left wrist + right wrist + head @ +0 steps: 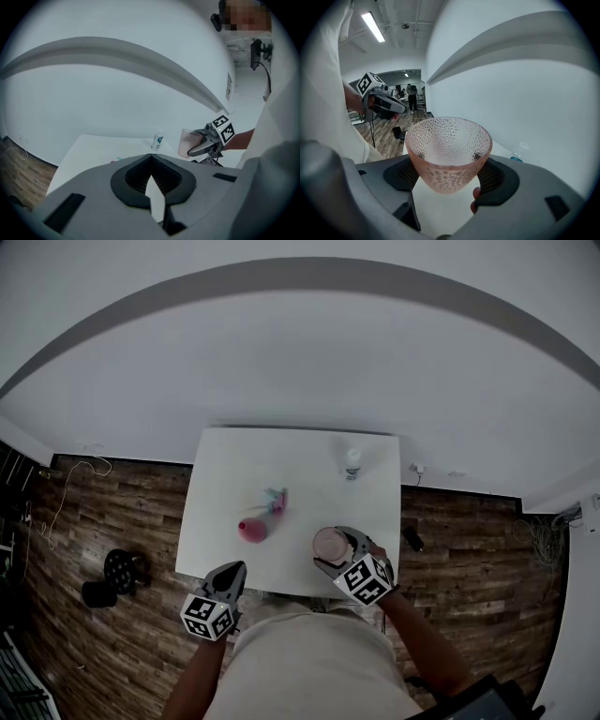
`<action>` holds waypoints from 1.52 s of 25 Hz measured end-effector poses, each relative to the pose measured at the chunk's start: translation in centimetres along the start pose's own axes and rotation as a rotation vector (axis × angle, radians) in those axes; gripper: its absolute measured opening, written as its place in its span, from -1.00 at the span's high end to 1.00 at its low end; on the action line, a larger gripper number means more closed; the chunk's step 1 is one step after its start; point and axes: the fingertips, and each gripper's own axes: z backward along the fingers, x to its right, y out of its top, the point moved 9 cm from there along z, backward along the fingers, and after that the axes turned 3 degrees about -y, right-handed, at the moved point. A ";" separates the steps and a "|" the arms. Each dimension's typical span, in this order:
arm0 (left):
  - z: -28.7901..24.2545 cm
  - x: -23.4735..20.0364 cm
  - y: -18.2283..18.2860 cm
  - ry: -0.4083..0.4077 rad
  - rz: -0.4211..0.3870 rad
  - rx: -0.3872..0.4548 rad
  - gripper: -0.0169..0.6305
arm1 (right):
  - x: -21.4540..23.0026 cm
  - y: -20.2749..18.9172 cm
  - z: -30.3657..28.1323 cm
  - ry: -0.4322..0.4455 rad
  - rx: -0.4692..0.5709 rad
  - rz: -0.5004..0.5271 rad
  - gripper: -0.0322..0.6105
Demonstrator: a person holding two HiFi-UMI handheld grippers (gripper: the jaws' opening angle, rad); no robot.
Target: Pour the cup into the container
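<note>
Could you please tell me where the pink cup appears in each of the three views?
Head view: the cup is lower centre-right, held in the right gripper at the table's near edge.
Left gripper view: the cup is right of centre, at mid-height.
Right gripper view: the cup is centre, between the jaws.
Shared landmark: the bottle on the table.

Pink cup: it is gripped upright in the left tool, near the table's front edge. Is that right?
No. The right gripper view shows the cup gripped upright in the right tool, not the left tool, which holds nothing. It is near the table's front edge.
</note>
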 end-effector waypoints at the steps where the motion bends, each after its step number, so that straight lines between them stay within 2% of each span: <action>1: -0.1 0.0 -0.1 -0.001 0.000 -0.003 0.91 | 0.0 -0.1 -0.1 0.001 -0.001 -0.001 -0.25; 22: -0.3 1.0 -0.1 -0.027 -0.001 -0.044 0.91 | -0.7 -2.0 -1.4 0.026 -0.044 -0.024 -0.25; 38: -0.4 0.6 -0.4 -0.016 0.017 -0.070 0.91 | -0.8 -3.2 -3.6 0.064 -0.080 -0.017 -0.25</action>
